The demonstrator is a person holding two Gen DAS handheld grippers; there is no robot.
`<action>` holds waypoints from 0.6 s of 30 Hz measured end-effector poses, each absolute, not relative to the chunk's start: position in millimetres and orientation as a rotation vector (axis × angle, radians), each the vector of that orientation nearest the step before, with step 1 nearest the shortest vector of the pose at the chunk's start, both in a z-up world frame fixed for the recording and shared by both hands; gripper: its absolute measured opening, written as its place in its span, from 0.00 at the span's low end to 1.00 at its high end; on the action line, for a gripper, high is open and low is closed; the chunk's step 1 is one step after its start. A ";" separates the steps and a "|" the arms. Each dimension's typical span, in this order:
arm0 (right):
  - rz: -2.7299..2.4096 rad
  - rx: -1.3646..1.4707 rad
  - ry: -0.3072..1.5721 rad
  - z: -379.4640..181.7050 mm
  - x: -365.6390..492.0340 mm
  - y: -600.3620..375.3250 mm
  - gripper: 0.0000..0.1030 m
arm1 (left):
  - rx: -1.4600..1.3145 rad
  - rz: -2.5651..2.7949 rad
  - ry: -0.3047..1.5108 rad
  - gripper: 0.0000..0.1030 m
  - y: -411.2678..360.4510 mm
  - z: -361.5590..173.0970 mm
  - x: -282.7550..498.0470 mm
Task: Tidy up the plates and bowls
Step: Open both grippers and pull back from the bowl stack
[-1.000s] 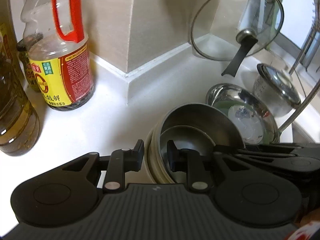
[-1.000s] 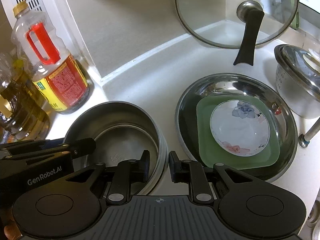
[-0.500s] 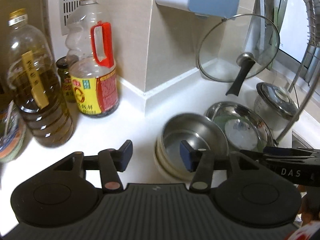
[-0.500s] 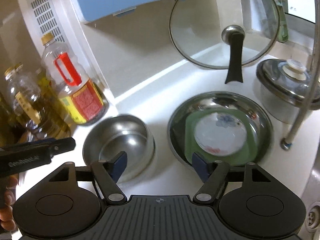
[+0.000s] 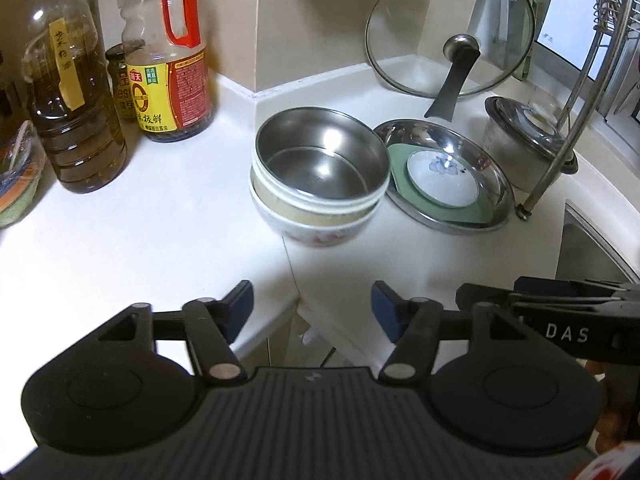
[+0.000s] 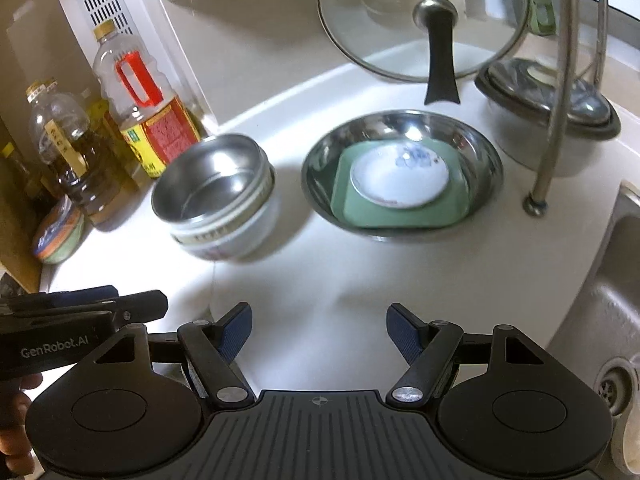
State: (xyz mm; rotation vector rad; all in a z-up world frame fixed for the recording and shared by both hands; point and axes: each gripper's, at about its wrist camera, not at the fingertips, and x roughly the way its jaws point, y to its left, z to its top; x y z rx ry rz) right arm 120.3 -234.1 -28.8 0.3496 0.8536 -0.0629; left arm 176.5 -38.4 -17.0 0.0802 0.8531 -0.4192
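Bowl stack blurred; sink cut off at edge.

From both wrist views we look down and forward over the white countertop, sharing the nested steel bowl.

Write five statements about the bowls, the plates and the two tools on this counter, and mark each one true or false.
1. The steel bowl sits nested on top of the ceramic bowl. True.
2. The left tool is shut on the steel bowl's rim. False: it is open, back from the stack and holding nothing.
3. The small white plate lies on the green square plate, inside the steel basin. True.
4. The glass lid covers the steel basin. False: it stands leaning against the wall behind the basin.
5. The right tool is open and empty. True.
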 end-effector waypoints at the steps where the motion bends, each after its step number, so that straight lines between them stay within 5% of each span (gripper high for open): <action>1: -0.060 0.352 0.858 -29.6 117.3 -237.1 0.72 | 0.089 -0.412 0.847 0.66 -40.5 -17.2 171.5; 18: -0.006 0.347 0.883 -30.3 77.8 -252.3 0.72 | 0.056 -0.368 0.852 0.67 -53.0 -16.1 121.1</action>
